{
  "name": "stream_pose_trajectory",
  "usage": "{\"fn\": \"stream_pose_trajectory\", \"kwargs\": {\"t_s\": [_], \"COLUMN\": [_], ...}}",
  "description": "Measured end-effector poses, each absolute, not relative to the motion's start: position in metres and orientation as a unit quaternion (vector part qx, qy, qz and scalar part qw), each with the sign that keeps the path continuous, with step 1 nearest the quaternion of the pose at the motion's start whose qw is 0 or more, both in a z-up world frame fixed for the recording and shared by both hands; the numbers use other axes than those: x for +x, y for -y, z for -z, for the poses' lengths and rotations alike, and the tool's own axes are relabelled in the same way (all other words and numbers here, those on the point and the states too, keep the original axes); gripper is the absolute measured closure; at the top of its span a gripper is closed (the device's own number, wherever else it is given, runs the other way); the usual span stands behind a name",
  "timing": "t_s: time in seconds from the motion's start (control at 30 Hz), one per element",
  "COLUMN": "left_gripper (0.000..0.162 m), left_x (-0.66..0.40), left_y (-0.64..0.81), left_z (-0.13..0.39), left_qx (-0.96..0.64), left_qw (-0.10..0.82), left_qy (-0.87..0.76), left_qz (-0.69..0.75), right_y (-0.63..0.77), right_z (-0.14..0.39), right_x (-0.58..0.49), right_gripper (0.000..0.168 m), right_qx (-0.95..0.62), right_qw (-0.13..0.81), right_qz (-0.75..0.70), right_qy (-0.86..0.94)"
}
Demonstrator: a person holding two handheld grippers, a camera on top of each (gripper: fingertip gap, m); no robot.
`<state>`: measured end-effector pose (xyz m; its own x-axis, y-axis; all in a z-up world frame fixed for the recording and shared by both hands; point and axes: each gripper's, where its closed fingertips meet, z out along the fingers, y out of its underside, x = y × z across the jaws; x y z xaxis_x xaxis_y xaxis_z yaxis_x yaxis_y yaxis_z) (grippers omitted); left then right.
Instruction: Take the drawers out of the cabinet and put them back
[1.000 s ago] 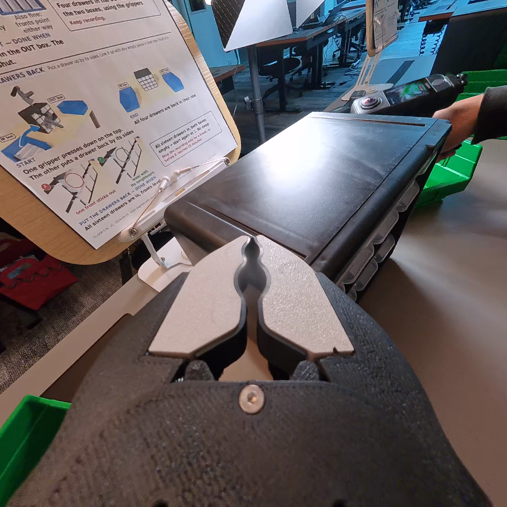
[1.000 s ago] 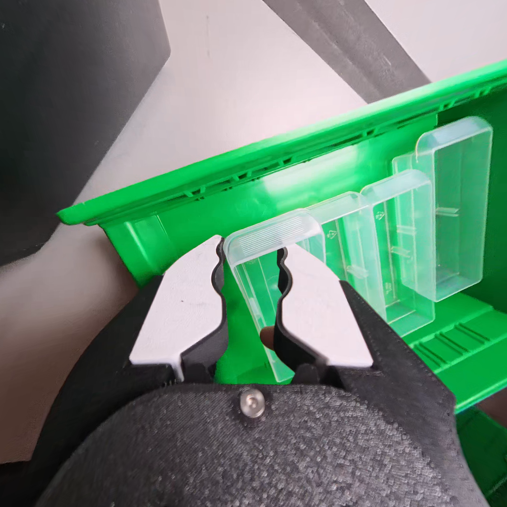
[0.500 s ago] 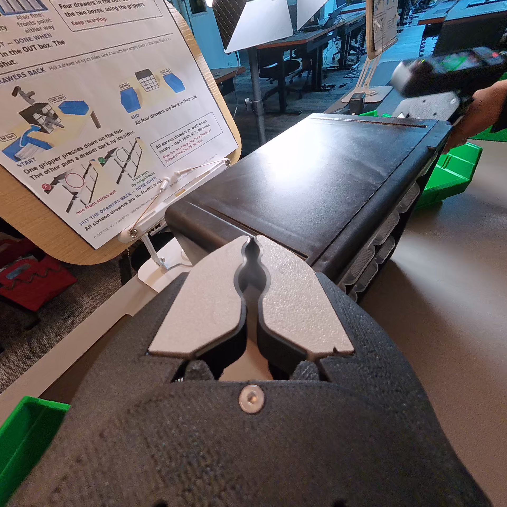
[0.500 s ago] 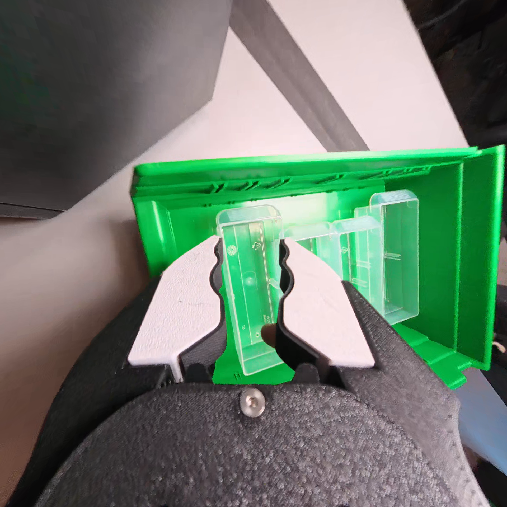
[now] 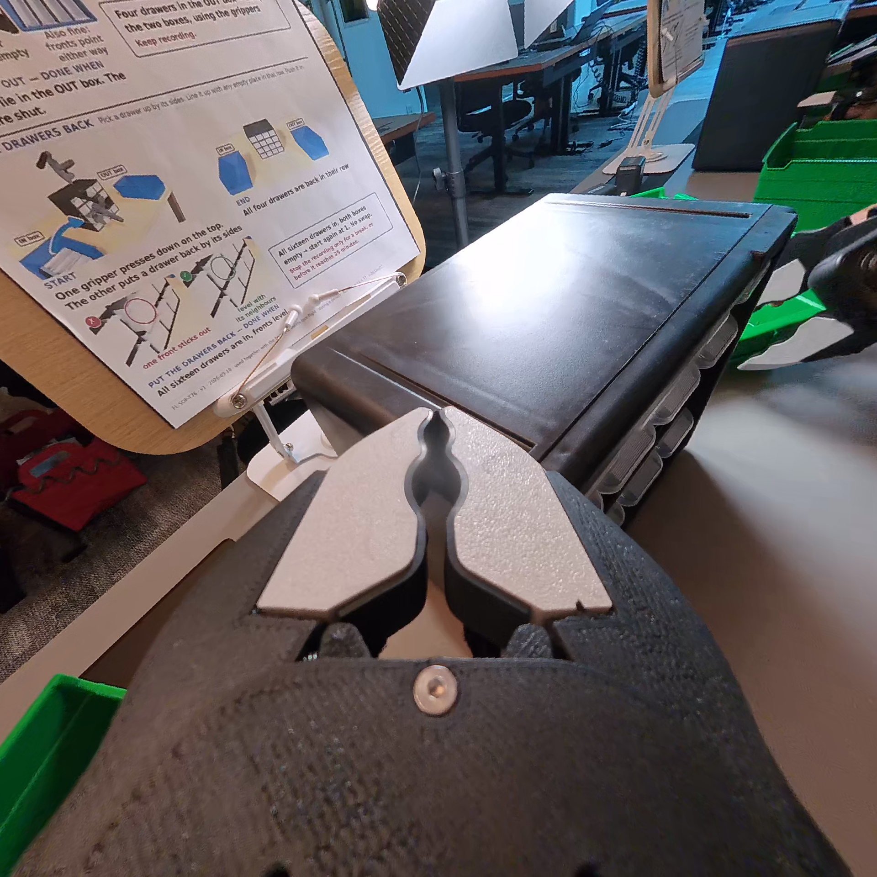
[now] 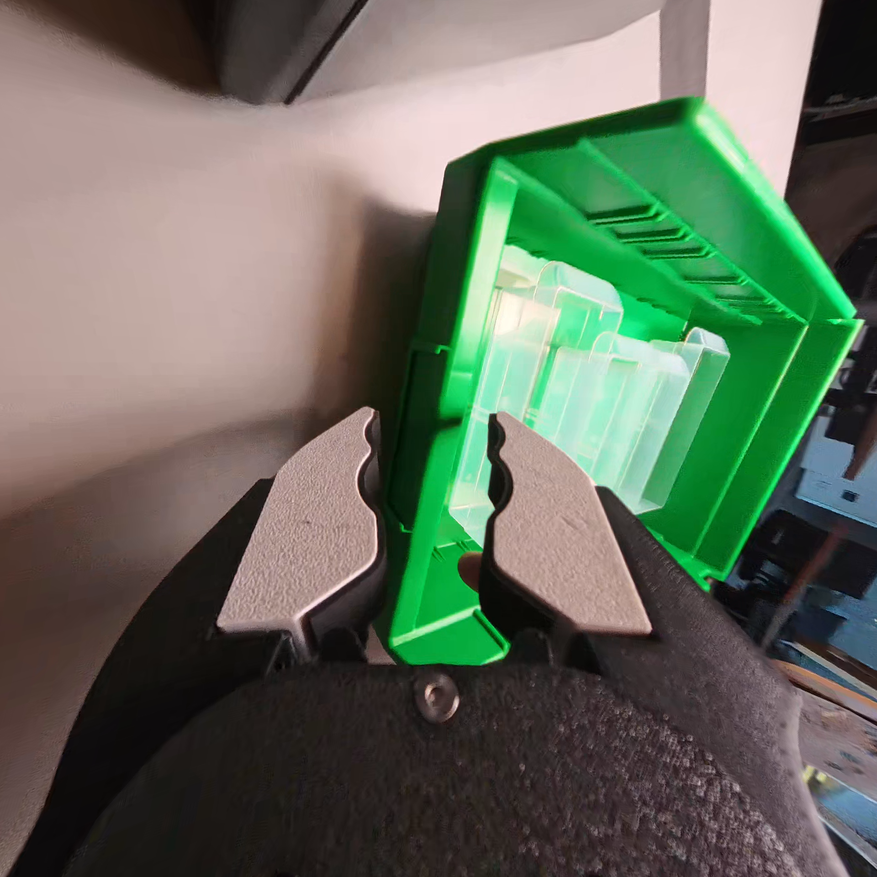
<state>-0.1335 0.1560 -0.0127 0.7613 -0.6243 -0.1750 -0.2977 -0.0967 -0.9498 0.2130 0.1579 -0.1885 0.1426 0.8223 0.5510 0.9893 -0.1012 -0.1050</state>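
My right gripper (image 6: 433, 429) is spread wide and holds nothing; the near wall of the green bin (image 6: 712, 199) shows between its fingers. Several clear drawers (image 6: 593, 379) lie inside that bin. My left gripper (image 5: 439, 417) is closed, tips meeting, empty, at the near top edge of the black cabinet (image 5: 569, 303), where more clear drawers (image 5: 674, 408) sit in their slots.

The cabinet (image 5: 569, 322) stands on the worktop (image 5: 759, 545), near its left edge. A board (image 5: 303, 265) stands just left of it. Behind the cabinet's far end sits a bin (image 6: 712, 247) holding drawers (image 6: 593, 389) side by side.
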Motion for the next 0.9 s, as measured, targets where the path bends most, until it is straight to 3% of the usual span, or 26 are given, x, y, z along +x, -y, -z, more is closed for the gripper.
{"fn": "stream_pose_trajectory", "kwargs": {"t_s": [0.13,0.47,0.6,0.9], "left_gripper": [0.162,0.162,0.162,0.143], "left_x": [-0.134,-0.129,-0.123,0.011], "left_y": [-0.156,-0.143,-0.138,-0.122], "left_z": [0.013,0.013,0.008,0.011], "left_qx": [-0.729,-0.735,-0.724,-0.616], "left_qw": [0.594,0.576,0.579,0.577], "left_qy": [-0.315,-0.349,-0.375,-0.521], "left_qz": [0.127,0.085,0.003,-0.131], "right_y": [-0.165,-0.162,-0.149,-0.115], "right_z": [0.205,0.205,0.204,0.204], "right_x": [0.222,0.248,0.259,0.261], "right_gripper": [0.135,0.135,0.136,0.137], "right_qx": [-0.71,-0.649,-0.631,-0.634], "right_qw": [0.219,0.248,0.259,0.296], "right_qz": [0.21,0.262,0.269,0.257], "right_qy": [0.636,0.67,0.68,0.667]}}
